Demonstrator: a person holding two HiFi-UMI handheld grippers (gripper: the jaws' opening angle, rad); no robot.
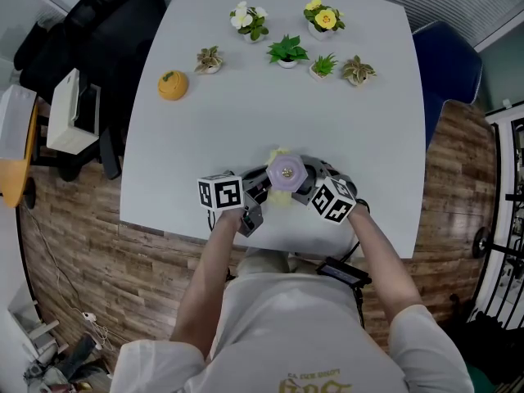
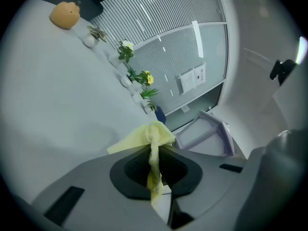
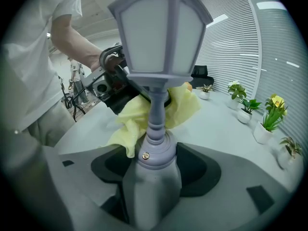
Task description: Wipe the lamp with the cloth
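Right hand-held gripper (image 3: 153,177) clamped on lamp (image 3: 161,37) base; left hand-held gripper (image 2: 155,177) pinching cloth (image 2: 149,138).
Lamp held upright over the desk (image 1: 246,121), apparently steadied for wiping. The yellow cloth is bunched just behind its stem, placed to rub. Potted plants (image 1: 287,51) stand well beyond the lamp. No legible brand or label noted; only square markers on the gripper cubes (image 1: 219,193).

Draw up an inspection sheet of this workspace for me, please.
Surface: white table.
Job's things: lamp upright near the front edge; yellow cloth at its stem.
Clutter: six potted plants and an orange ornament at the far side.
Grippers: left tongs shut on the cloth; right tongs shut on the lamp's base.
Cables: thin cable on the floor, left.
Surroundings: wood floor, blue chair, black chair.
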